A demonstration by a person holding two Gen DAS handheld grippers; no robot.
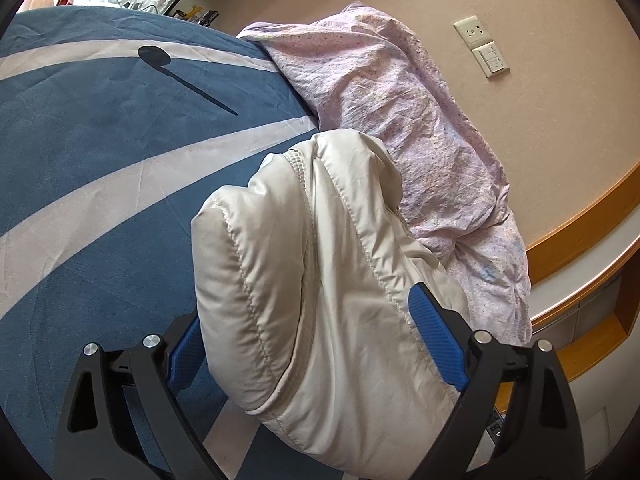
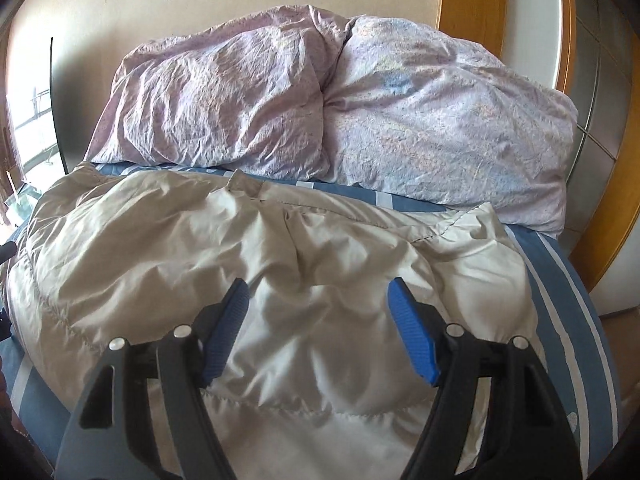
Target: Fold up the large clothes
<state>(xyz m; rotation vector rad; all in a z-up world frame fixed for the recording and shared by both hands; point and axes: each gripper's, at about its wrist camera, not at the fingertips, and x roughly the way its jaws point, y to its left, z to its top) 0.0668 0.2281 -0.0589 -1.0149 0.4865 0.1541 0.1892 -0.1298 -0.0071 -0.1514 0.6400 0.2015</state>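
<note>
Cream quilted jacket lay spread across the bed, close to the headboard edge, just short of the two lilac pillows stacked against the wall. One padded section of it was bunched up and raised off the blue striped bedsheet.

Left claw: jaws wide apart, but that thick raised wad sat between them and bulged against both blue pads. Looked clamped on the jacket, by my read, not slack.

Right claw: released, jaws spread, hovering over the flat middle of the jacket. Contact with the fabric not clear from either view.

Handling estimate: light, puffy, very soft. Shell looked glossy, so likely slippery; a thin pinch would slide out. Padding compresses, so a bite should take a full fold of fabric. Stitched seams and the hem edge looked like the best grip points, since the quilting lines stop the shell creeping. No fragility concern. Floppy enough that the unsupported side would sag when lifted.
</note>
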